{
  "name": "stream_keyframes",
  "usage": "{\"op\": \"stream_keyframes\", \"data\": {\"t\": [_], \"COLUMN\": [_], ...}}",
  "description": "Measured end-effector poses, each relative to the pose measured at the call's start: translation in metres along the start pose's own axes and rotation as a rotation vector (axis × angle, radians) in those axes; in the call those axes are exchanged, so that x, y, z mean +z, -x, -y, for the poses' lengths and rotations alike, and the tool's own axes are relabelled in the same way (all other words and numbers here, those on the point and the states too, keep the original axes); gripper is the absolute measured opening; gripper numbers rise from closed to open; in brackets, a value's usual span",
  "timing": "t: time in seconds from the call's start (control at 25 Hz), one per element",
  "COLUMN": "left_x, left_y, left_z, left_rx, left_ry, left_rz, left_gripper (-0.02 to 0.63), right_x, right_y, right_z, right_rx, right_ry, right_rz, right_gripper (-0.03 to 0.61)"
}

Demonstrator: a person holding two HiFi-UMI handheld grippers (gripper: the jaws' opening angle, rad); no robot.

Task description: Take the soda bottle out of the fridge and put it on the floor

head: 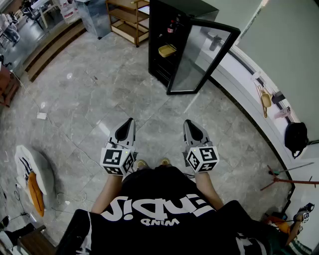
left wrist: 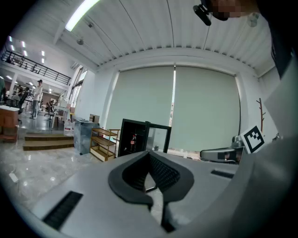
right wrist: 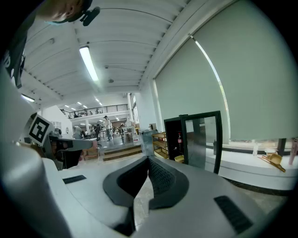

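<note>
**Soda bottle upright in the open fridge, both grippers shut and empty**

The dark plastic soda bottle with a red label point(head: 171, 26) stands on an upper shelf inside the tall black fridge point(head: 180, 7). Its long axis is vertical, with the neck pointing up. It looks small and slim, its body nearly black against the dark interior, and the red band is its clearest mark. In the right gripper view the bottle point(right wrist: 179, 138) shows just inside the fridge's left edge, clear of the open door.

The fridge's glass door point(head: 199, 55) is swung wide open to the right. A yellow container point(head: 167, 50) sits on a shelf below the bottle. A wooden open shelf unit point(head: 127, 17) stands just left of the fridge.

The left gripper point(head: 129, 122) and the right gripper point(head: 187, 122) are held side by side over the grey marble floor point(head: 99, 99), well short of the fridge and pointing toward it. Each has its jaws together, with nothing between them.
</note>
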State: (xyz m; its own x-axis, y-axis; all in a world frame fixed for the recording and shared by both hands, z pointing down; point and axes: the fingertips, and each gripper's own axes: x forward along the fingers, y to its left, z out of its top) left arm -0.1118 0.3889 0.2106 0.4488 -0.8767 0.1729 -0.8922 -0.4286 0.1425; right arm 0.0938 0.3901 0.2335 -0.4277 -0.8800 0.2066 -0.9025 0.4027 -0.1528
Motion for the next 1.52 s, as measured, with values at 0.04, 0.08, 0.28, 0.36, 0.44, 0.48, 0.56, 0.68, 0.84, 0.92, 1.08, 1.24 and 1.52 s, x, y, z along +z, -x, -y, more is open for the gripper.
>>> {"op": "stream_keyframes", "data": {"t": [0.04,0.08,0.28,0.36,0.44,0.48,0.56,0.68,0.84,0.92,1.08,1.24,1.52], "left_x": [0.000,0.000,-0.001,0.000,-0.001,0.000,0.002,0.006,0.006,0.007,0.004,0.003,0.008], "left_y": [-0.001,-0.001,-0.002,-0.001,-0.001,0.000,0.000,-0.001,-0.003,-0.005,-0.010,-0.023,-0.057], "left_z": [-0.001,-0.001,-0.009,-0.014,-0.020,-0.024,-0.031,-0.048,-0.062,-0.063,-0.068,-0.079,-0.108], "left_rx": [-0.001,-0.002,-0.012,-0.014,-0.014,-0.017,-0.026,-0.046,-0.083,-0.105,-0.124,-0.122,-0.100], "left_ry": [-0.001,-0.002,-0.006,-0.010,-0.013,-0.017,-0.031,-0.040,-0.055,-0.058,-0.051,-0.049,-0.049], "left_rz": [0.001,0.002,-0.002,-0.006,-0.011,-0.014,-0.017,-0.010,-0.003,0.002,-0.007,-0.010,-0.012], "left_gripper": [0.006,0.006,0.006,0.006,0.006,0.006,0.006,0.006,0.006,0.006,0.007,0.006,0.006], "right_x": [-0.001,-0.002,-0.007,-0.009,-0.010,-0.011,-0.014,-0.020,-0.024,-0.022,-0.017,-0.015,-0.012], "right_y": [-0.001,-0.003,-0.011,-0.014,-0.017,-0.018,-0.021,-0.027,-0.035,-0.039,-0.048,-0.066,-0.113], "right_z": [0.000,-0.001,-0.009,-0.016,-0.022,-0.025,-0.030,-0.038,-0.047,-0.049,-0.052,-0.047,-0.039], "right_rx": [0.000,-0.001,-0.002,0.005,0.006,0.005,0.000,-0.009,-0.043,-0.060,-0.071,-0.072,-0.053], "right_ry": [0.000,0.000,-0.018,-0.014,-0.014,-0.016,-0.018,-0.011,-0.012,-0.015,-0.013,-0.011,-0.012], "right_rz": [0.000,0.000,-0.014,-0.021,-0.026,-0.029,-0.036,-0.037,-0.017,-0.008,0.002,0.003,-0.006], "right_gripper": [0.023,0.023,0.023,0.023,0.023,0.023,0.023,0.023,0.023,0.023,0.023,0.023,0.023]}}
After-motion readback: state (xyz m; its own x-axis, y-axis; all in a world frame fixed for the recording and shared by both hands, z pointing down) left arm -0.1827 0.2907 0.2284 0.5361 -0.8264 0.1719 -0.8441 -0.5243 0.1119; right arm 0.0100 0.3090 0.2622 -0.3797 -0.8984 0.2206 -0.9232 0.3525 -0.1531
